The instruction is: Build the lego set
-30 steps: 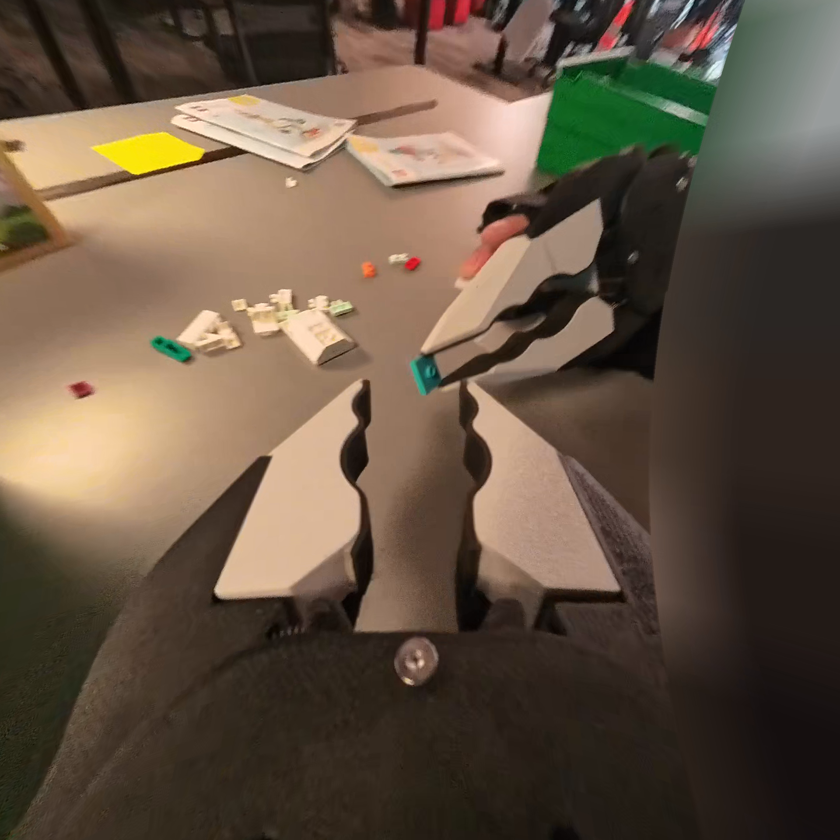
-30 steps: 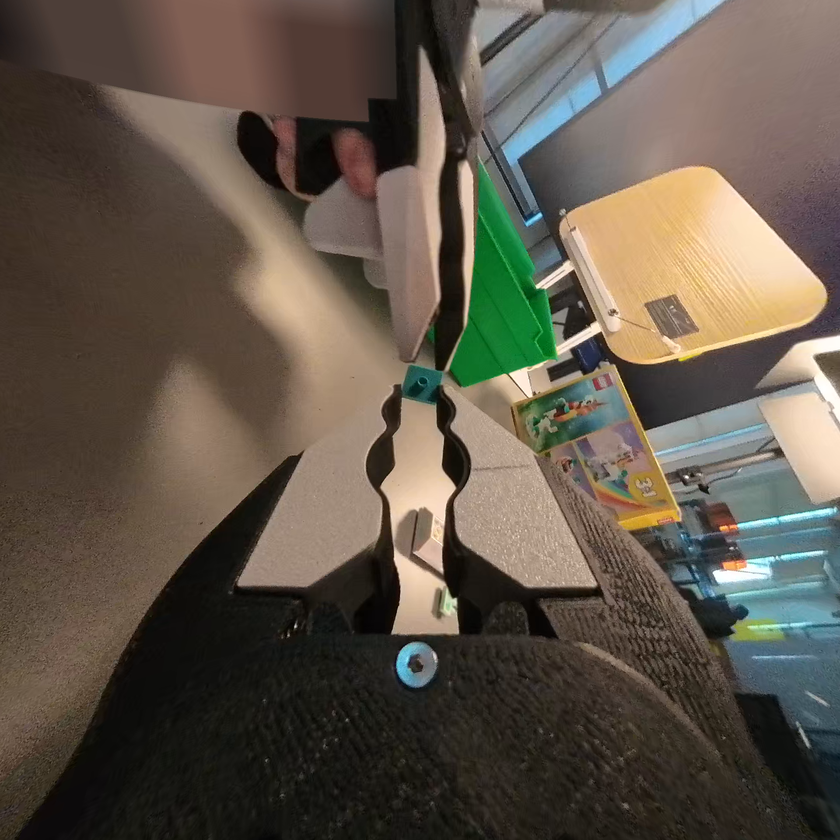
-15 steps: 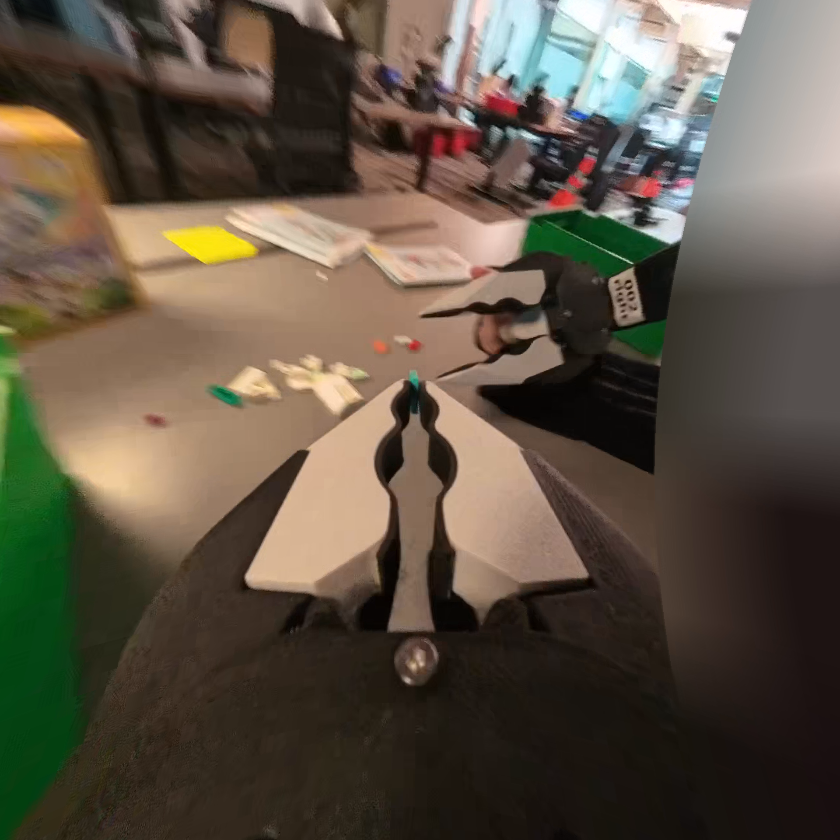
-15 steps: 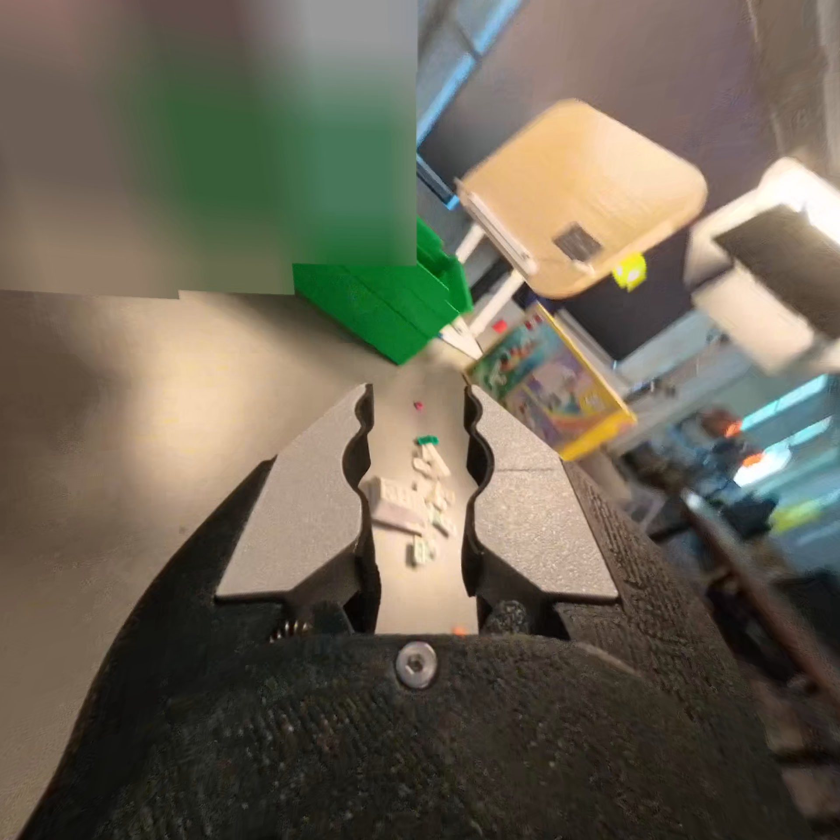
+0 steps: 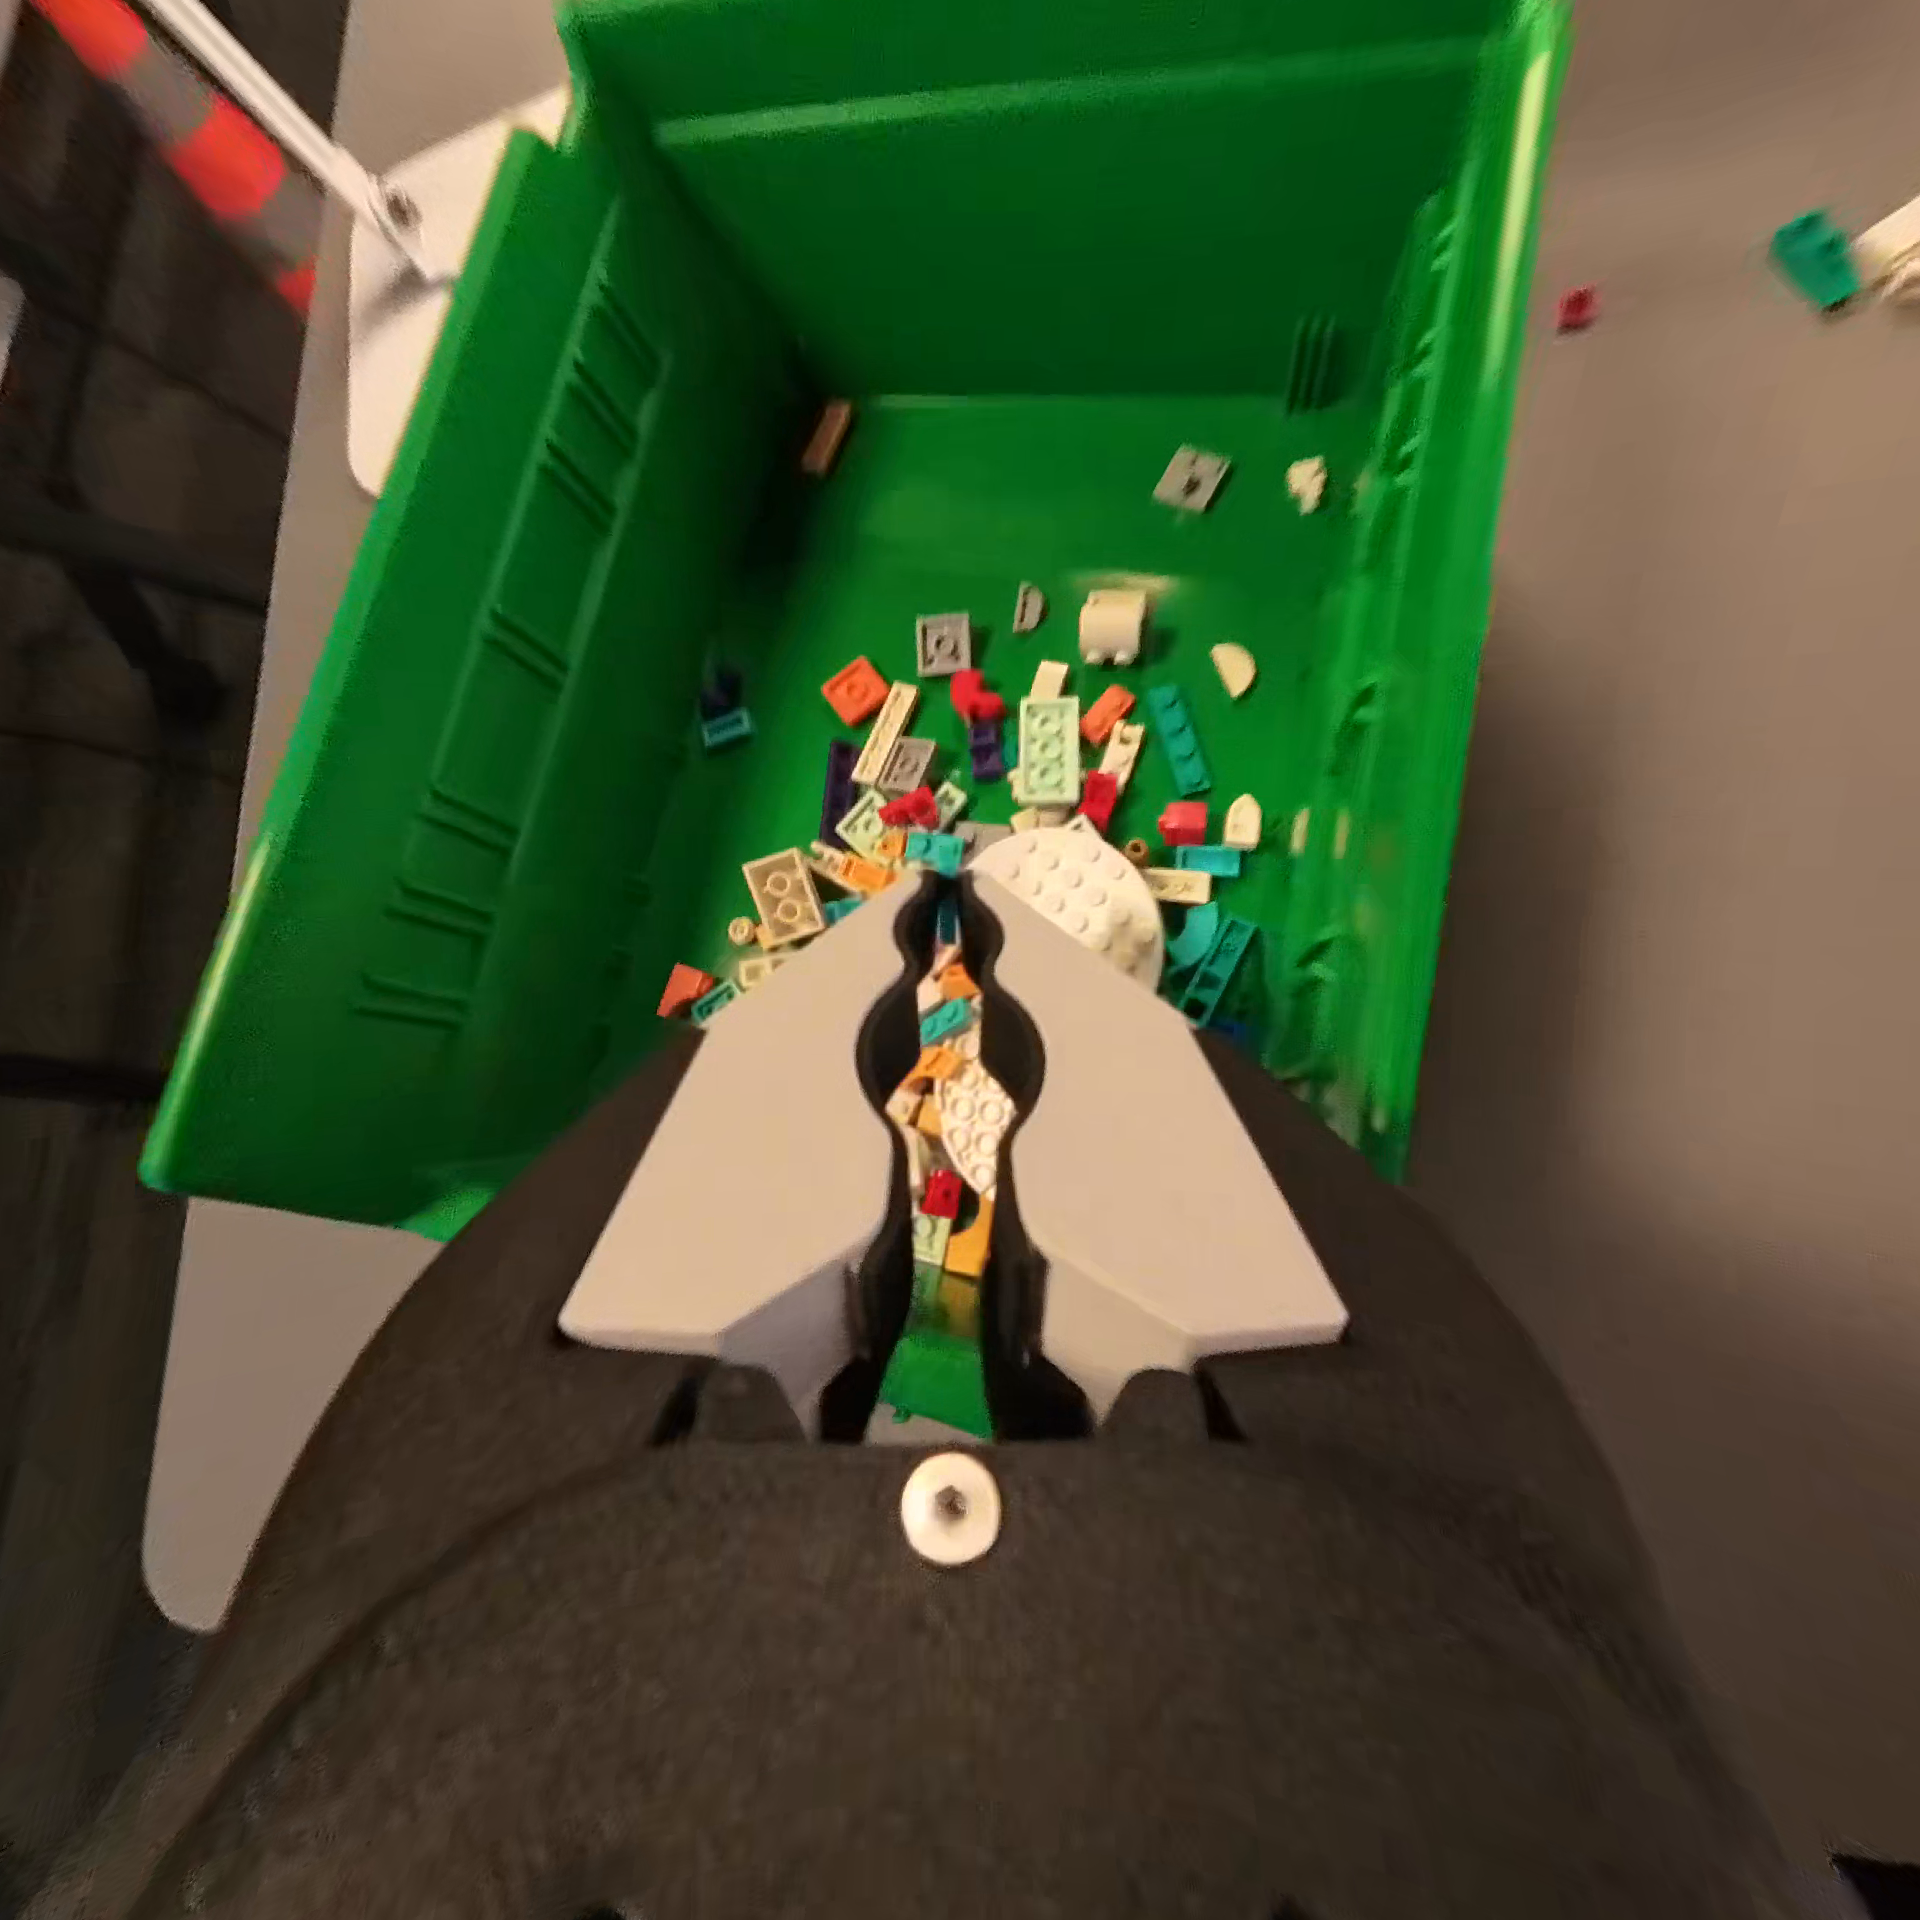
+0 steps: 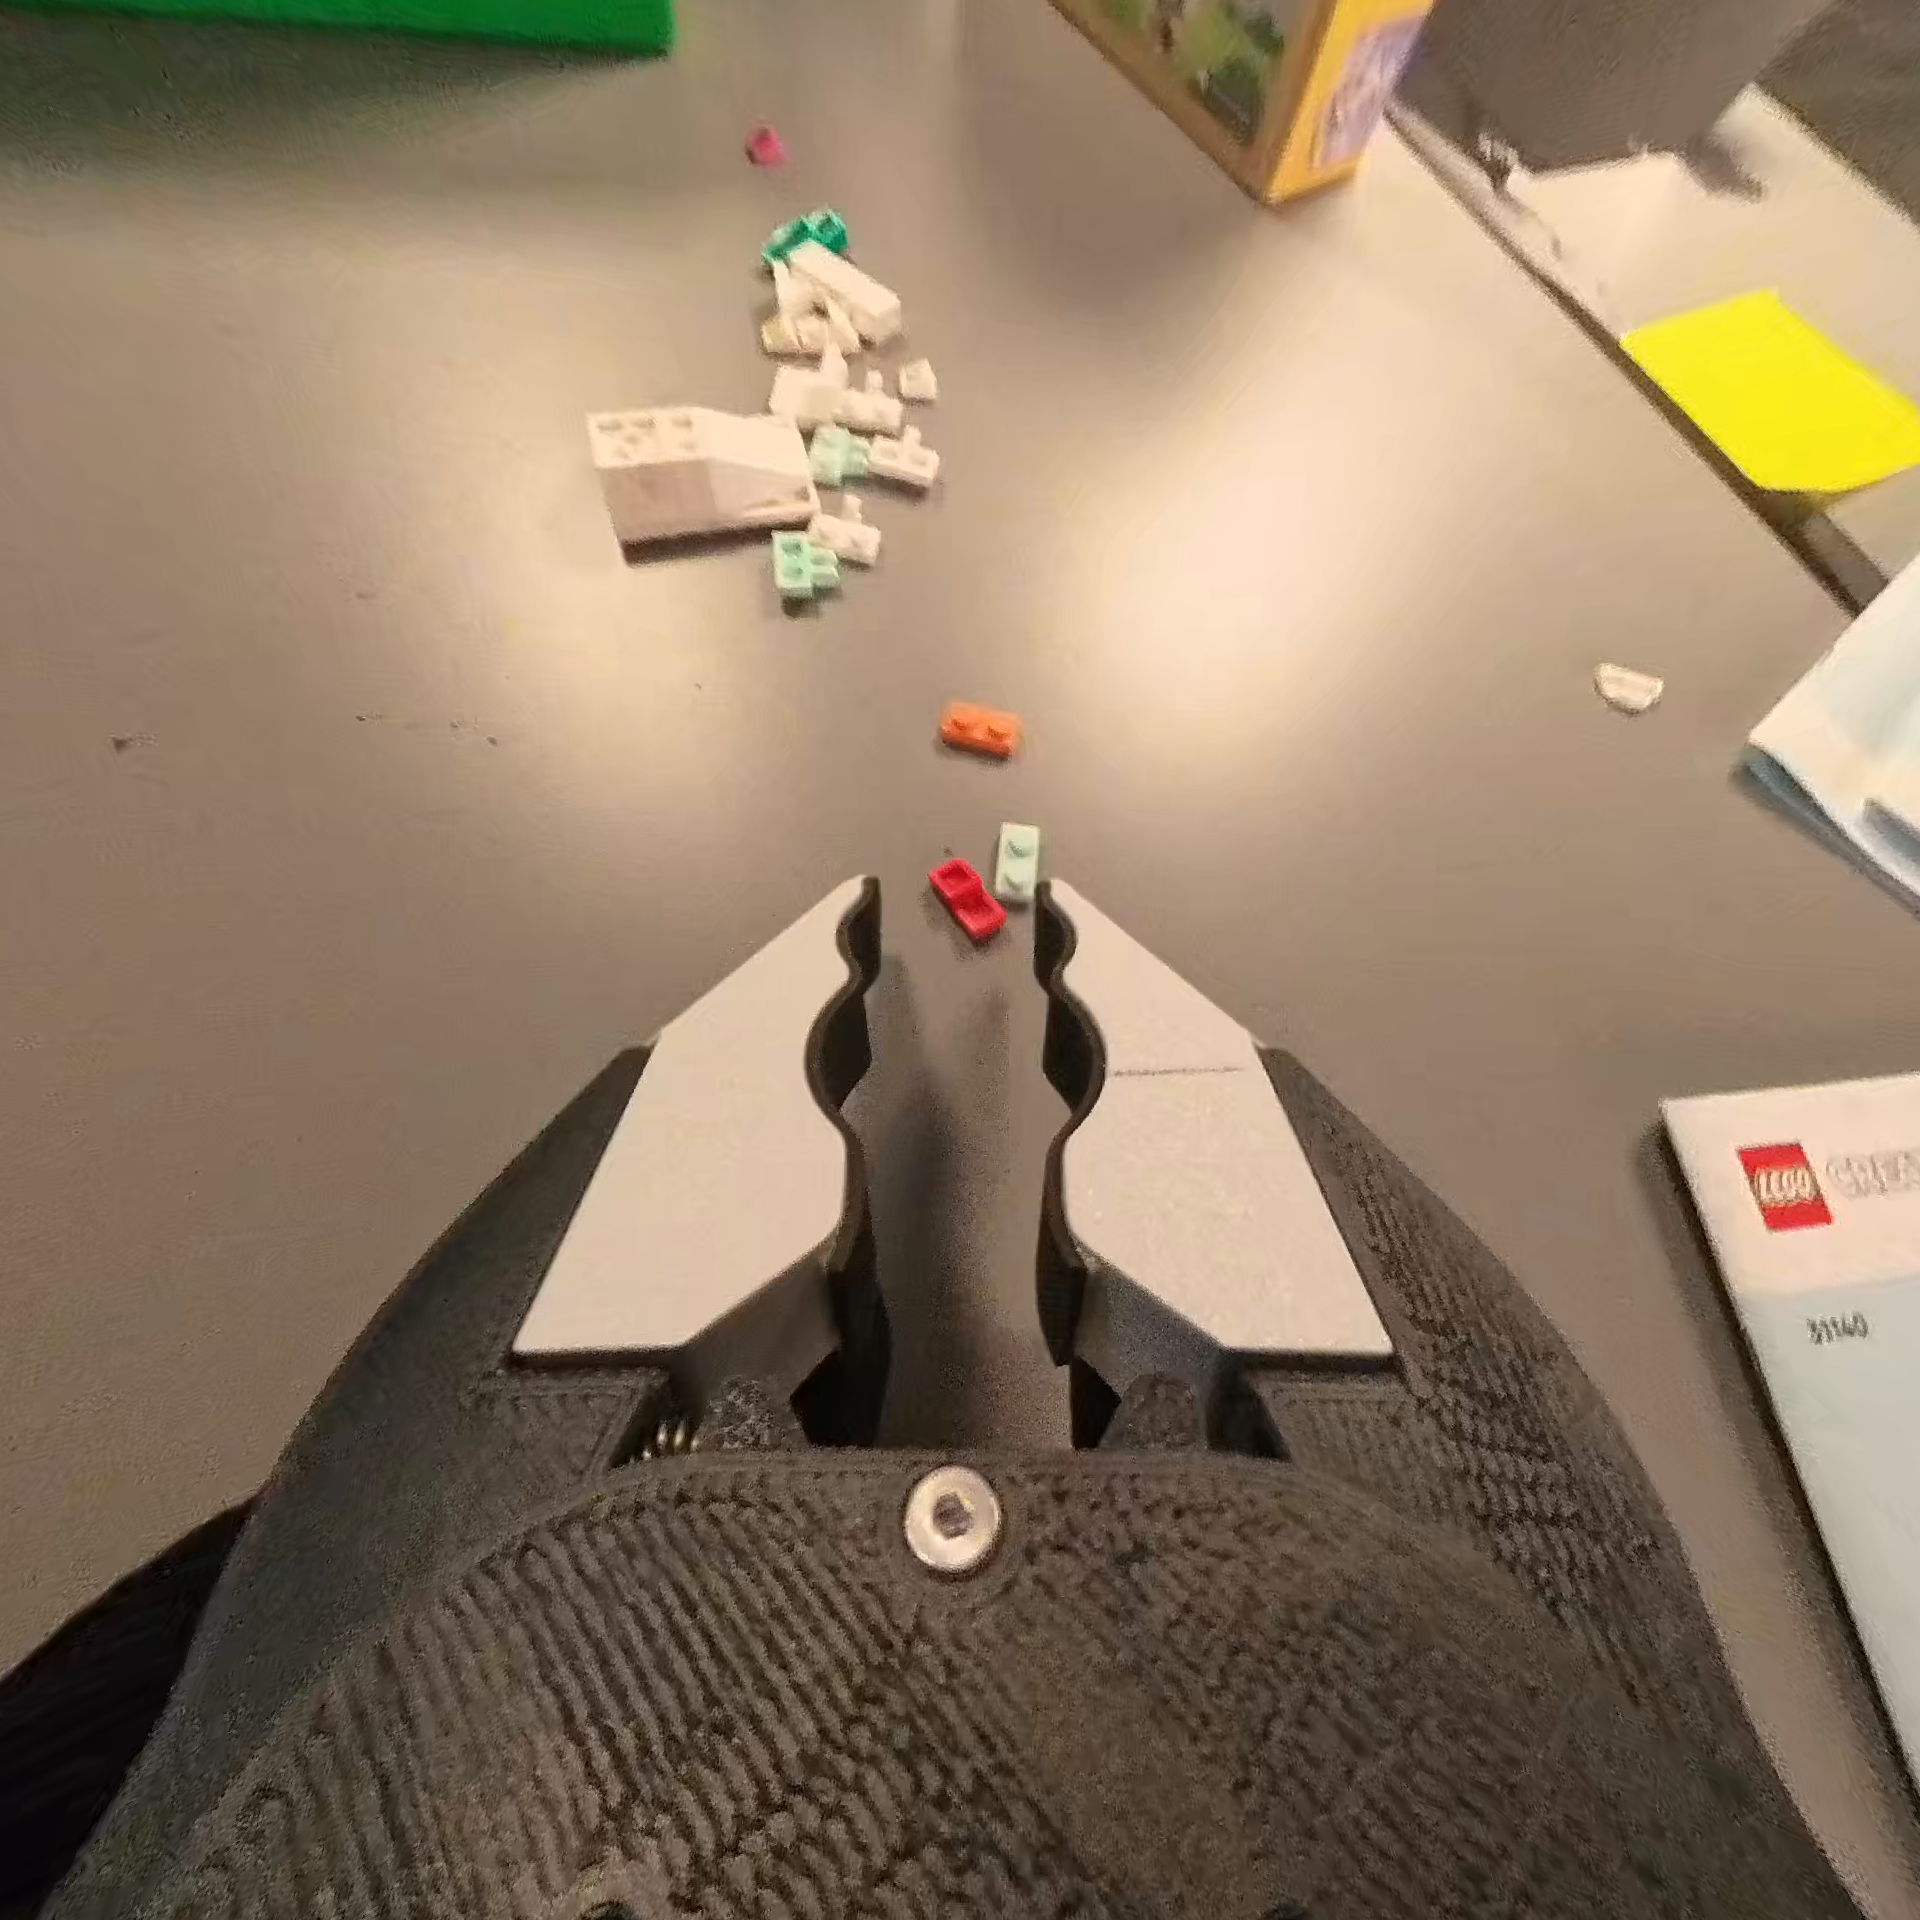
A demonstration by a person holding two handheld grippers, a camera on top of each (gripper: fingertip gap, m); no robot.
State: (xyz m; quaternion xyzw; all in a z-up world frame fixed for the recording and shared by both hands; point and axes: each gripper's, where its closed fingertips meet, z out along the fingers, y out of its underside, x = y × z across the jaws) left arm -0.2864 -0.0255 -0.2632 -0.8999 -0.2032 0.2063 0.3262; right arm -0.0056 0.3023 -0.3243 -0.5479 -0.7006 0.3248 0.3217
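In the left wrist view my left gripper (image 5: 943, 885) is shut on a small teal brick (image 5: 945, 923), seen edge-on between the fingertips. It hangs above the open green bin (image 5: 499, 727), over a heap of mixed small bricks (image 5: 1039, 769) and a white round studded plate (image 5: 1081, 894). In the right wrist view my right gripper (image 6: 956, 888) is open and empty, low over the grey table (image 6: 312, 831). A small red plate (image 6: 966, 896) lies just beyond its tips, with a pale green plate (image 6: 1018, 860) beside that. An orange plate (image 6: 980, 729) lies farther ahead.
A cluster of white and pale green bricks (image 6: 790, 436) with a green brick (image 6: 805, 237) lies ahead of the right gripper. A yellow box (image 6: 1278, 94), a yellow note (image 6: 1787, 400) and booklets (image 6: 1829, 1403) are at the right. The table edge runs left of the bin. Some 45 centimetres of space lies between my two pairs of fingers. The orange plate (image 6: 980, 729) is closer to my right gripper, around 4 centimetres from its tips; the left tips are 40 centimetres off.
The teal brick went from my right gripper to my left, which shut on it and swung over the green bin. My right gripper opened and moved down to the loose pieces on the table.
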